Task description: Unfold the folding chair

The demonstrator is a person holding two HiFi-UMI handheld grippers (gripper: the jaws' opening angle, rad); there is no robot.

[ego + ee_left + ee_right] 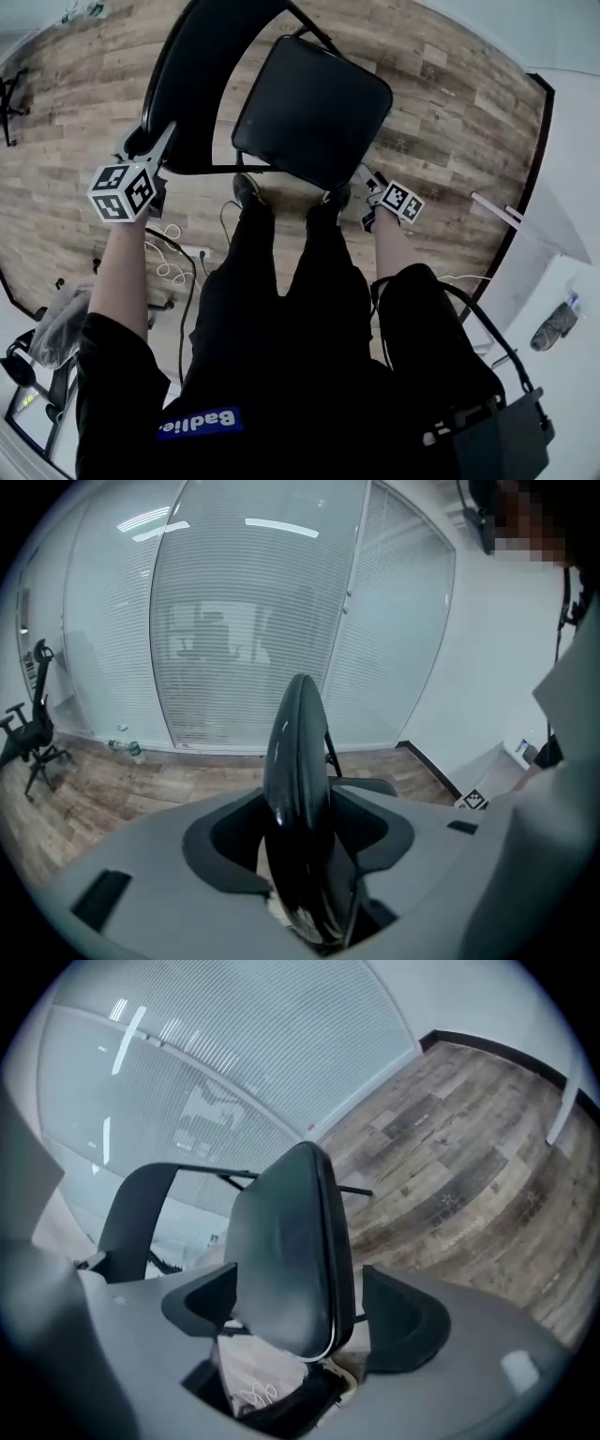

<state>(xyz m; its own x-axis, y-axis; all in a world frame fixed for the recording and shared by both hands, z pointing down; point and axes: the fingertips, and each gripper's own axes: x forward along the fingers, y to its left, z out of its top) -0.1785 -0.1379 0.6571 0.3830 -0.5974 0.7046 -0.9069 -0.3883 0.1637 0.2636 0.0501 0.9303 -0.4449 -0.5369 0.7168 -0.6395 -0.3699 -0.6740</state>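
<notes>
My left claw gapes around the backrest, my right claw around the seat; no pad presses. The chair looks unfolded, so I'd draw both straight back, clear of its edges.

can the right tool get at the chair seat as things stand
Probably yes: the seat has its edge between the open jaws of the right tool, with a gap showing on one side and nothing else in the way. Closing should grip it.
</notes>
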